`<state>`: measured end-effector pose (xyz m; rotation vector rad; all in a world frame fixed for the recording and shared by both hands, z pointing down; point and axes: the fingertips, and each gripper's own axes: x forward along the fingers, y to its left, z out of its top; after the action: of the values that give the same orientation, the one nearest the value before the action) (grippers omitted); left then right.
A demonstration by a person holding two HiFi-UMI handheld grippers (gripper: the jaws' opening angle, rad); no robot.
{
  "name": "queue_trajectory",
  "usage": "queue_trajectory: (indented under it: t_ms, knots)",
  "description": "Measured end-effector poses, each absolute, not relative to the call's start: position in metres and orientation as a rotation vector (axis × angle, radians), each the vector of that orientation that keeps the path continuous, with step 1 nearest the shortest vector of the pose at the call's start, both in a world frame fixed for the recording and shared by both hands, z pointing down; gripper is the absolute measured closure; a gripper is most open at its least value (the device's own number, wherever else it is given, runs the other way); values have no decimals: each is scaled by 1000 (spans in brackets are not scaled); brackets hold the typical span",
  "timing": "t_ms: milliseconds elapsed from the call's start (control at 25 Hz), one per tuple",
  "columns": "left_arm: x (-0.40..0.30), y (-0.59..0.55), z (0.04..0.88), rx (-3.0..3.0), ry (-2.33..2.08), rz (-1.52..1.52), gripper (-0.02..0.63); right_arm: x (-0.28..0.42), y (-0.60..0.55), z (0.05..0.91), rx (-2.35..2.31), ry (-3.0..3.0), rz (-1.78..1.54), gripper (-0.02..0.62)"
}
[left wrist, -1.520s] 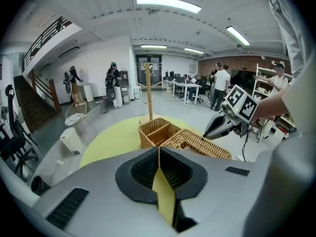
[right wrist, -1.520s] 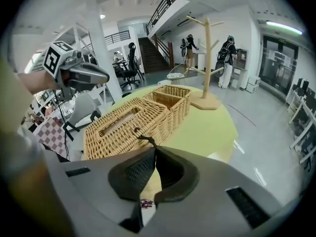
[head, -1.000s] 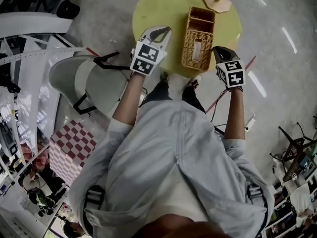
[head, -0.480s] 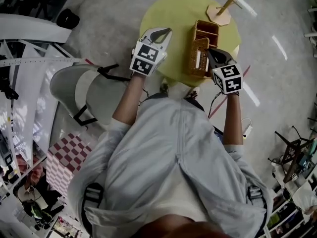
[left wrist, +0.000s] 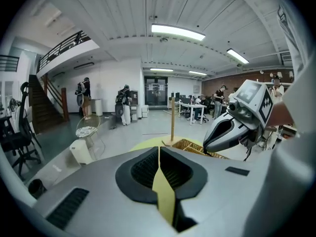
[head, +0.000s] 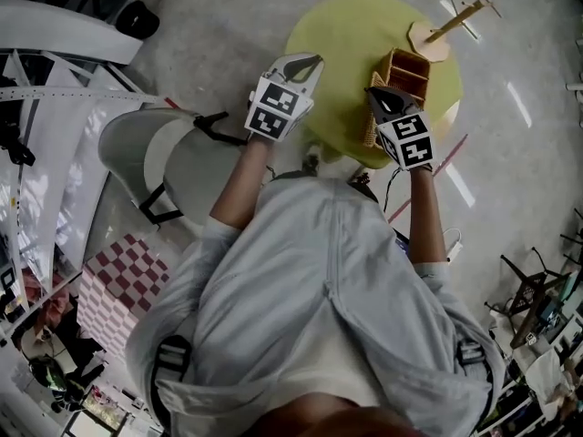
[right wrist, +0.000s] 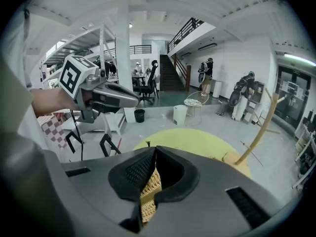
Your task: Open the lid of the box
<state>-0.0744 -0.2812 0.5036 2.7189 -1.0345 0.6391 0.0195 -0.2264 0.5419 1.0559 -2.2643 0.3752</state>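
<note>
A wicker box [head: 412,73] stands on the round yellow table [head: 355,39], and its inner compartments show. My right gripper [head: 379,95] is at the box's near end, shut on the wicker lid [right wrist: 147,190], which is raised on edge [head: 370,133]. Wicker weave fills the gap between the jaws in the right gripper view. My left gripper [head: 306,62] hovers over the table's left edge, shut with nothing in it. In the left gripper view only yellow table [left wrist: 143,144] shows past the jaws, with the box [left wrist: 196,145] and the right gripper [left wrist: 231,128] to the right.
A wooden stand [head: 439,33] with a thin pole sits at the table's far side. A grey chair [head: 164,157] is on the floor to the left, and a red-and-white checked block [head: 123,276] lies nearer. White railings run along the left. People stand far off in the hall.
My right gripper moved from beside the box onto its near end, shut on the lid and lifted it up on edge. The left gripper stayed in place.
</note>
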Motion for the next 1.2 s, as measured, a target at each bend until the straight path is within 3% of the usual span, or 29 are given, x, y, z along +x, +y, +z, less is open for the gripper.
queue_trajectory:
  t_ms: [440, 640, 1200]
  knots:
    - [-111, -279, 530, 2647, -1046, 718, 571, -30, -228, 609, 900, -2184, 499, 568]
    - [-102, -281, 534, 2641, -1018, 748, 569, -21, -228, 610, 890, -2191, 525, 520]
    - [2, -303, 455, 2851, -957, 631, 570, 162, -252, 444, 1495, -2147, 268, 568]
